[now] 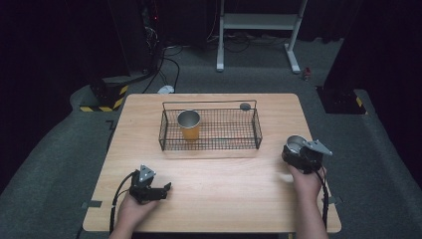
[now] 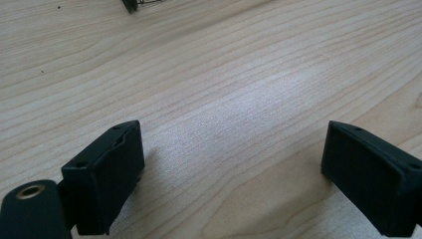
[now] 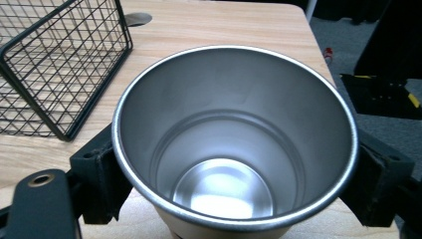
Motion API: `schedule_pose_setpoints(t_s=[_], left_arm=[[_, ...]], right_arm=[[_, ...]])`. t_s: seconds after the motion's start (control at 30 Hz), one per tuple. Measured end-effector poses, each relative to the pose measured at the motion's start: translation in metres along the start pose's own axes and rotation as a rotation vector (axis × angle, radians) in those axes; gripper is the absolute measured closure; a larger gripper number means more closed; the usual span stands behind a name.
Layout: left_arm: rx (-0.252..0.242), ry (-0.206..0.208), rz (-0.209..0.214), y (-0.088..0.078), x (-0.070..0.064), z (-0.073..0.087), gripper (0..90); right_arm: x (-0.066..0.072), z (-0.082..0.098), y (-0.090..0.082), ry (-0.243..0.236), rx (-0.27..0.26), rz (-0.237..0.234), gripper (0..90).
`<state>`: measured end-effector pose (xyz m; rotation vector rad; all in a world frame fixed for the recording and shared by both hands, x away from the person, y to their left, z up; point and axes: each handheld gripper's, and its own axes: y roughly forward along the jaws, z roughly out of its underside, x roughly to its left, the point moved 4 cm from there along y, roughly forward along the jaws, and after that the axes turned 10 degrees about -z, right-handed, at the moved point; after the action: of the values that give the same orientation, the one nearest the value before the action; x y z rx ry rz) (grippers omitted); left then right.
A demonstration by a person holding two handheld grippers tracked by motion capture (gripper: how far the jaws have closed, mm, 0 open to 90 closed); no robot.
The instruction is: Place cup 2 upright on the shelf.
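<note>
A: Steel cup, shiny round rim, pale outer wall (image 3: 234,134), clamped between the right gripper's (image 1: 302,152) jaws, mouth up, empty. Sits over the light wooden bench (image 1: 224,189) near its right edge, about 3 o'clock.

B: Surroundings?

A: Black wire-mesh basket (image 1: 256,130) at 12 o'clock, just beside the held cup, holding a second steel cup with an orange wall (image 1: 189,124). Small dark disc (image 1: 245,106) behind the basket.

B: Other hand?

A: Left gripper (image 1: 158,191) low at 7 o'clock, jaws apart, gripping nothing, bare wood between them.
</note>
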<state>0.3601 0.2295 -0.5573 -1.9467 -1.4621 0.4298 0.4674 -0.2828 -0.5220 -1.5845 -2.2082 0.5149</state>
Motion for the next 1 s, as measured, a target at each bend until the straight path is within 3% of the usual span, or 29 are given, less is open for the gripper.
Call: schedule_pose_setpoints(t_s=[1.0], left_arm=[[0.0, -0.001, 0.0, 0.0, 0.0, 0.0, 10.1]], right_arm=[[-0.0007, 0.0016, -0.002, 0.005, -0.011, -0.016, 18.2]])
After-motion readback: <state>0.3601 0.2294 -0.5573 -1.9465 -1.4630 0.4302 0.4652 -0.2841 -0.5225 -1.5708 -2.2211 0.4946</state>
